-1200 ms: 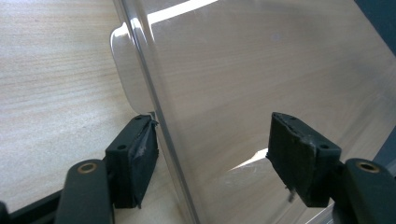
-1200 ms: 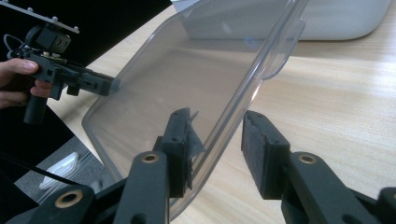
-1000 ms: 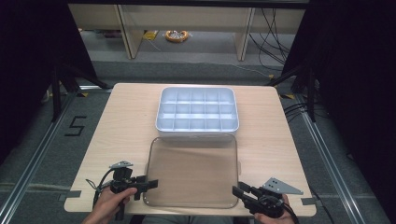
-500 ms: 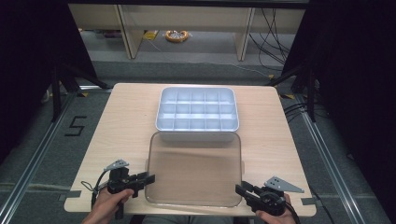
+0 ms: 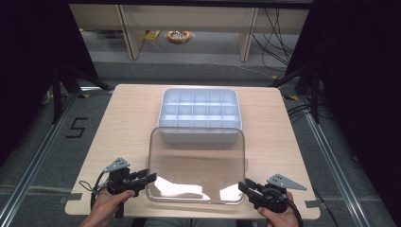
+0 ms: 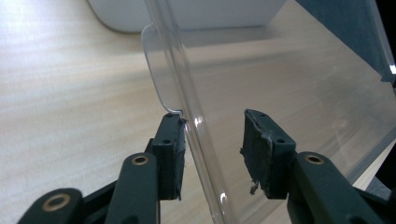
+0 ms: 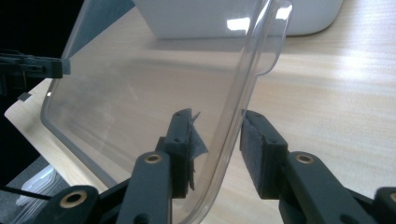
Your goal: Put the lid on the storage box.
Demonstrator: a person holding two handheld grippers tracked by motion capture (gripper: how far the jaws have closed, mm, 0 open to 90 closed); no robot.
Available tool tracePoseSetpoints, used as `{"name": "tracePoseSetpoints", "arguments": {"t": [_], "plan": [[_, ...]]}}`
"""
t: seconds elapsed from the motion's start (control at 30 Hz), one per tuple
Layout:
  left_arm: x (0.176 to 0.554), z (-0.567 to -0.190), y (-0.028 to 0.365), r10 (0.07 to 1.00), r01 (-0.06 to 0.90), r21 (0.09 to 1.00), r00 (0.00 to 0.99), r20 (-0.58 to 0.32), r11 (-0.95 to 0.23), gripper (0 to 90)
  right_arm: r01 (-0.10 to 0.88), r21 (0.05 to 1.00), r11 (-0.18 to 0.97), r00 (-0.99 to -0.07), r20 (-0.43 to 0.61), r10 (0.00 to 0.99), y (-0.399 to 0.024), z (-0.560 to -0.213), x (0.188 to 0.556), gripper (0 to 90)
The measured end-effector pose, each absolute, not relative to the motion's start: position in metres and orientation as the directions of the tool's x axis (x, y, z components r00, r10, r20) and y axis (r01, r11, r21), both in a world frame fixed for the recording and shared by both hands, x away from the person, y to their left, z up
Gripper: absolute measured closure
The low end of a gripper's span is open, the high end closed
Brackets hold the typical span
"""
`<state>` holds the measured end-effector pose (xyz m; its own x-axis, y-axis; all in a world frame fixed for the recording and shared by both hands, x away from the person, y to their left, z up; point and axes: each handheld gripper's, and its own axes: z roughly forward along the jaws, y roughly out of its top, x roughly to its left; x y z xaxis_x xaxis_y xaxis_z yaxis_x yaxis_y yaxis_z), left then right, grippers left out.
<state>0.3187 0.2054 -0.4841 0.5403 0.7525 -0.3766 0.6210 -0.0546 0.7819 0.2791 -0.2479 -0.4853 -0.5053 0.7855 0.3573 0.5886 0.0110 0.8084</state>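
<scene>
Starting at the lower left of the high view, the left gripper [image 5: 150, 177] meets the left edge of the clear plastic lid [image 5: 196, 165]. Its jaws have just been closing; in the left gripper view the lid's raised rim [image 6: 187, 112] stands between the pads, the left pad touching it, the right pad apart from the pane, so the grip looks closed on the rim only. At frame centre the lid lies over the near half of the wooden table [image 5: 123, 123], its far edge overlapping the white compartment tray [image 5: 198, 111] above it. At the lower right, the right gripper [image 5: 242, 185] is clenched on the lid's right corner; in the right gripper view the curved rim [image 7: 233, 135] sits between both pads.
</scene>
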Motion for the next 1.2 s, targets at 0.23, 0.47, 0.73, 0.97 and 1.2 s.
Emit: {"name": "tracePoseSetpoints", "arguments": {"t": [0.23, 0.47, 0.73, 0.97, 1.2], "plan": [[0.330, -0.472, 0.200, 0.767, 0.592, 0.803, 0.546, -0.338, -0.068, 58.7, 0.573, 0.820, 0.017, -0.497, 0.331, 0.802, -0.249, -0.481, 0.289, 65.6], [0.343, -0.462, 0.199, 0.776, 0.574, 0.817, 0.544, -0.321, -0.064, 59.5, 0.604, 0.797, -0.007, -0.472, 0.365, 0.802, -0.246, -0.475, 0.301, 65.6], [0.362, -0.448, 0.198, 0.794, 0.563, 0.825, 0.522, -0.312, -0.047, 61.1, 0.559, 0.829, 0.018, -0.488, 0.311, 0.815, -0.244, -0.463, 0.329, 65.6], [0.384, -0.436, 0.194, 0.799, 0.563, 0.825, 0.515, -0.312, -0.041, 61.1, 0.552, 0.833, -0.025, -0.465, 0.333, 0.820, -0.244, -0.444, 0.354, 65.7], [0.410, -0.427, 0.188, 0.812, 0.561, 0.828, 0.494, -0.311, -0.025, 61.0, 0.520, 0.853, -0.044, -0.439, 0.311, 0.843, -0.243, -0.427, 0.386, 65.7]]}}
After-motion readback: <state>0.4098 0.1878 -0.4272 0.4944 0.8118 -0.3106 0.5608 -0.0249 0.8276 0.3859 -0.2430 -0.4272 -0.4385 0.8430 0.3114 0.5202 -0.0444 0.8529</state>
